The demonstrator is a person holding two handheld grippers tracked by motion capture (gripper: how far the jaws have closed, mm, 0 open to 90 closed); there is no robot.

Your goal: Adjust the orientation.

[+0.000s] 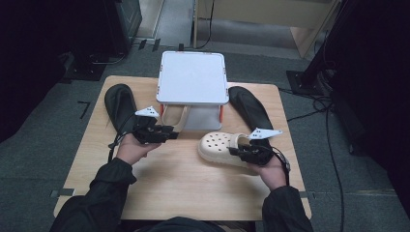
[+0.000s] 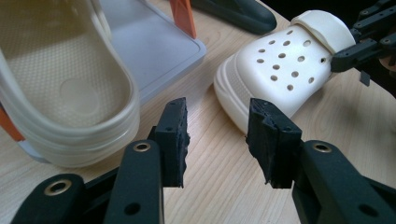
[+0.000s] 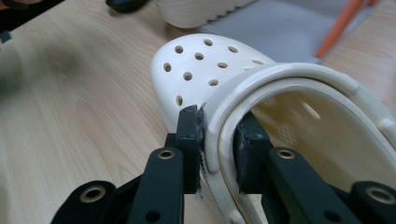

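High view looks down on a wooden table [image 1: 159, 188] with a small white shelf [image 1: 193, 77] at the far side. A black insole [image 1: 119, 104] lies left of the shelf and another black insole [image 1: 249, 108] lies right of it. This view also shows the person's two dark sleeves and both hands.

Right gripper view comes much closer. The right gripper [image 3: 218, 140] has its two black jaws closed on the strap and rim of a cream clog with holes [image 3: 210, 79], one jaw outside and one inside. That clog sits on the table in front of the shelf, toe pointing left in the high view [image 1: 220, 147].

Left gripper view shows the left gripper [image 2: 217, 140] with its jaws apart and nothing between them. A second cream clog [image 2: 65, 84] rests on the shelf's bottom tray, just to the left of those jaws. The clog with holes sits further off to the right, with the right gripper on it.

No writing or brand can be read on anything.
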